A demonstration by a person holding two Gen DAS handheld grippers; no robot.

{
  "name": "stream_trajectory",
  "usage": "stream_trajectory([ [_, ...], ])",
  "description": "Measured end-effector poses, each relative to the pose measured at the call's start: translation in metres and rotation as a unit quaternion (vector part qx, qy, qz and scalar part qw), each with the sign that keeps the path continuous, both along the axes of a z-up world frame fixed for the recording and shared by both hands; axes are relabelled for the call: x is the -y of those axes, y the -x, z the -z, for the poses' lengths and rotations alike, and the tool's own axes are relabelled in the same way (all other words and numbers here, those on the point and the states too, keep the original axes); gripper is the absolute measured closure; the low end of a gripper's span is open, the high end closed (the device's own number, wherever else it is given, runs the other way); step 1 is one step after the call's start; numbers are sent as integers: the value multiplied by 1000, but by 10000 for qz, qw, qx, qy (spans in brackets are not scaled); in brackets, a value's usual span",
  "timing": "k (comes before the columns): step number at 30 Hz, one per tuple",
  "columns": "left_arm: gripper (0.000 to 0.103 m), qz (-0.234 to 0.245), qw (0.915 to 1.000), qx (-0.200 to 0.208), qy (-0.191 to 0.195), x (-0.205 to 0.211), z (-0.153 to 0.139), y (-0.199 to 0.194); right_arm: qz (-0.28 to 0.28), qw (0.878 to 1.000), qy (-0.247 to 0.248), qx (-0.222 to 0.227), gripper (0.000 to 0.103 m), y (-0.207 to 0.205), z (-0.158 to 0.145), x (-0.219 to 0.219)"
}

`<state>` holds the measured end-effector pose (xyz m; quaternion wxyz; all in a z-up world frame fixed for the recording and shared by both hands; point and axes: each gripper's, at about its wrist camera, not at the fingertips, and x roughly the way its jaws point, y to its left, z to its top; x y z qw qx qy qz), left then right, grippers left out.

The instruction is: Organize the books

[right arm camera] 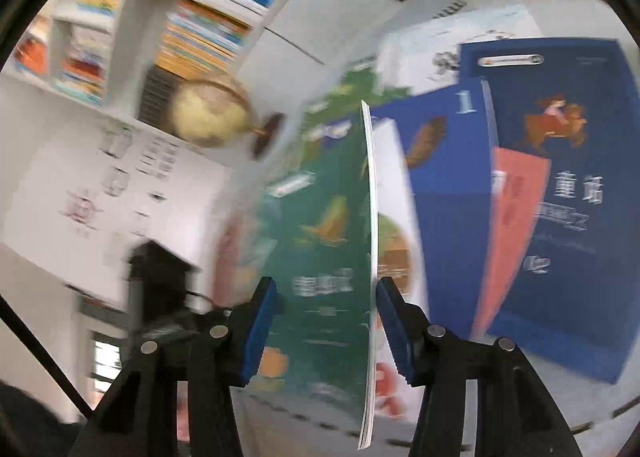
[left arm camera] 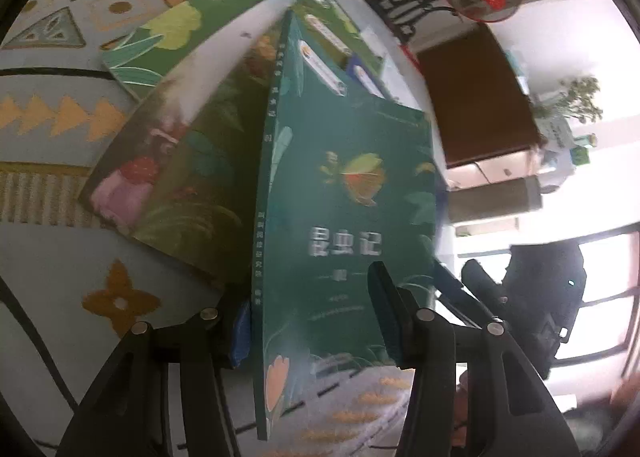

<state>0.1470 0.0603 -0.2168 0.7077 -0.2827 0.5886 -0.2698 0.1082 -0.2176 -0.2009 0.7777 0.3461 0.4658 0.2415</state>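
Patterned carpet (left arm camera: 60, 117) underlies us. Our left gripper (left arm camera: 316, 321) clamps the green insect book (left arm camera: 344, 193) upright for regrasping; our right gripper (right arm camera: 326, 333) straddles its page edge, unclamped. Beyond lie blue storybooks (right arm camera: 560, 177) and a bookshelf (right arm camera: 132, 9).

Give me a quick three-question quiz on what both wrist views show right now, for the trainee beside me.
1. True or false: the dark green book lies flat on the patterned rug, clear of the left tool.
2. What round thing stands by the bookshelf in the right wrist view? A) a clock B) a globe C) a ball
3. Fill in: the blue book beside the green one shows the numeral ___.

Key: 1 false, it stands on edge between the tool's pads; 2 B; 3 "1".
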Motion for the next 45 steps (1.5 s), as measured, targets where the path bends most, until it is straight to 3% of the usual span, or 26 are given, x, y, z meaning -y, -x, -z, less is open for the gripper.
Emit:
stream_trajectory([
  [2,55,44,9998,-83,166,4,2,3,-246,9979,499,-328,51,-4,19,-18],
  [4,55,124,9996,-206,179,12,8,6,-420,9981,277,-346,51,-2,31,-28],
  [9,55,1,9989,-342,329,7,13,11,-363,9947,933,-255,52,1,17,-53],
  [14,55,-35,9991,-161,391,4,-5,14,-671,9798,1880,151,52,1,-5,-91],
  [20,55,-100,9974,33,712,-15,-29,18,-677,9839,1633,259,52,-9,-16,-93],
  [30,55,-444,9966,384,585,-70,-54,17,-1039,9788,1685,523,51,-24,-40,-143],
  [37,55,-977,9923,609,450,-148,-68,15,-1527,9730,1529,806,51,-45,-52,-218],
  [45,55,-1254,9890,711,323,-234,-65,-13,-1835,9696,1397,813,51,-85,-40,-311],
])
